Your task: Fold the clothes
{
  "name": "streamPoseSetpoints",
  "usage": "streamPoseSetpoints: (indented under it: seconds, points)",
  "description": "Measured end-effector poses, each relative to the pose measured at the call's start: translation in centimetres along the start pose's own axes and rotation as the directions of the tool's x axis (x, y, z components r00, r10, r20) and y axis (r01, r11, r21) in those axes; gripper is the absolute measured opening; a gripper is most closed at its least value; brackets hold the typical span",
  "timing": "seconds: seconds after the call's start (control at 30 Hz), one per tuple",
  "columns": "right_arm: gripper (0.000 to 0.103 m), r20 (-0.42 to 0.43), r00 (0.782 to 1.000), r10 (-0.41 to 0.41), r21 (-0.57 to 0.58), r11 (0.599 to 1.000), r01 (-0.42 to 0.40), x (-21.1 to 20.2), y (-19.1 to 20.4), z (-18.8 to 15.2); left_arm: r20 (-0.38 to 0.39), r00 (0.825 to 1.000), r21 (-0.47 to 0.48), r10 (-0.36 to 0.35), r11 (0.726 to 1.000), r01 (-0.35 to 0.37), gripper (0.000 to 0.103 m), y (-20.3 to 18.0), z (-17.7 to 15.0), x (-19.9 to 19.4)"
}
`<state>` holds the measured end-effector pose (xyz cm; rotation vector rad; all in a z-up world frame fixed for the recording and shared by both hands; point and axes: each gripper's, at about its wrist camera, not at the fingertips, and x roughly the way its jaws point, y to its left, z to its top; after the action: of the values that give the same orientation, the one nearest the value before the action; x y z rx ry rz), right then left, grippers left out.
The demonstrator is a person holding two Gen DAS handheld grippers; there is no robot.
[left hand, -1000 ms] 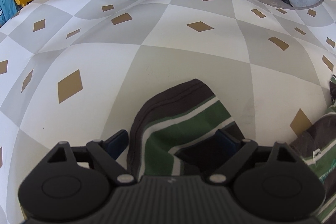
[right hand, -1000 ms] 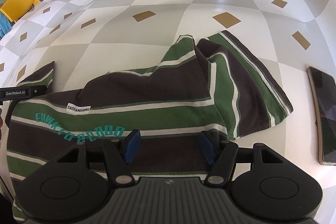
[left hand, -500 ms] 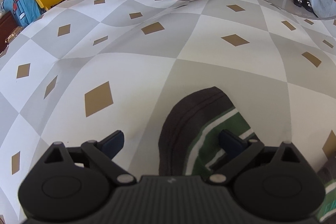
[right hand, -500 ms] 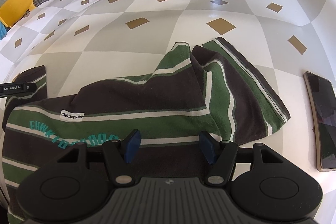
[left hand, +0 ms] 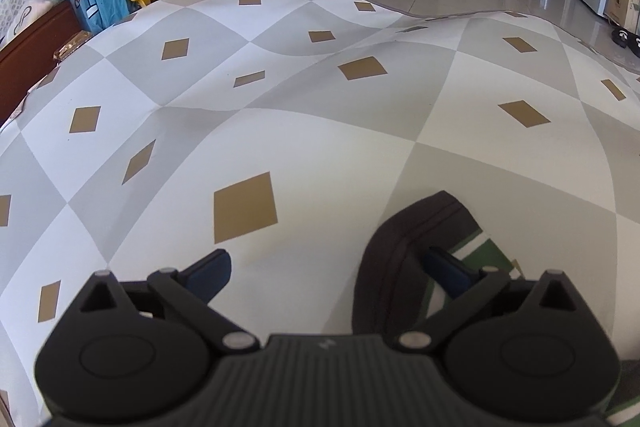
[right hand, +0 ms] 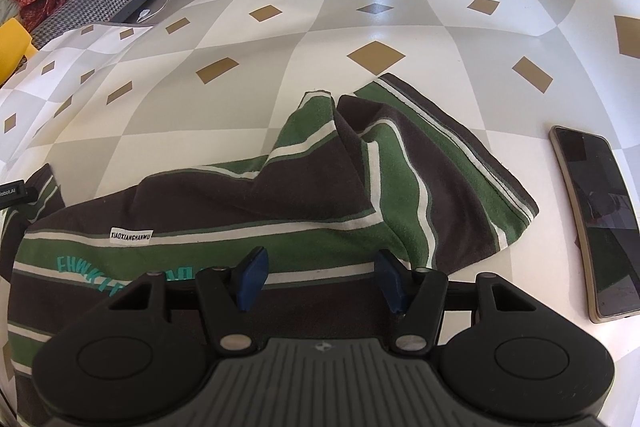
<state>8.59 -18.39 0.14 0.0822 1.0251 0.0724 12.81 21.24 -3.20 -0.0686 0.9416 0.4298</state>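
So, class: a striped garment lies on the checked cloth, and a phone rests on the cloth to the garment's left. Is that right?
Not quite. In the right wrist view the phone rests to the right of the striped garment, not its left. The rest stands: the garment lies on the checked cloth, and the phone rests on that cloth too.
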Motion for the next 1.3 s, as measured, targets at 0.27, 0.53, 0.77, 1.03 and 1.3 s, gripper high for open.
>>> streamPoseSetpoints:
  seconds: [0.27,0.53,0.77,1.03,1.3]
  points:
    - [0.056,-0.006,1.000,0.007,0.033,0.999,-0.007,0.0,-0.3,0.6,-0.002,0.999,-0.073,0.047,0.996,-0.047,0.103,1.3,1.3,1.2]
    - [0.056,0.038,0.999,0.013,0.013,1.000,-0.013,-1.5,0.0,1.0,-0.023,0.996,-0.144,0.089,0.985,-0.091,0.103,2.1,2.1,1.9]
    - [0.056,0.050,0.999,0.017,0.015,1.000,-0.018,-2.5,-0.4,1.1,0.011,1.000,-0.157,0.021,0.987,-0.019,0.096,1.2,2.2,-0.6]
    - [0.056,0.113,0.993,0.040,0.085,0.995,-0.050,-3.2,-1.5,2.0,0.003,0.989,-0.061,-0.150,0.987,0.150,0.101,-2.3,0.8,-4.5]
    - [0.057,0.183,0.980,0.072,0.112,0.989,-0.094,-2.7,-1.5,3.5,-0.017,0.965,0.039,-0.263,0.964,0.264,0.102,-4.1,-2.4,-8.1]
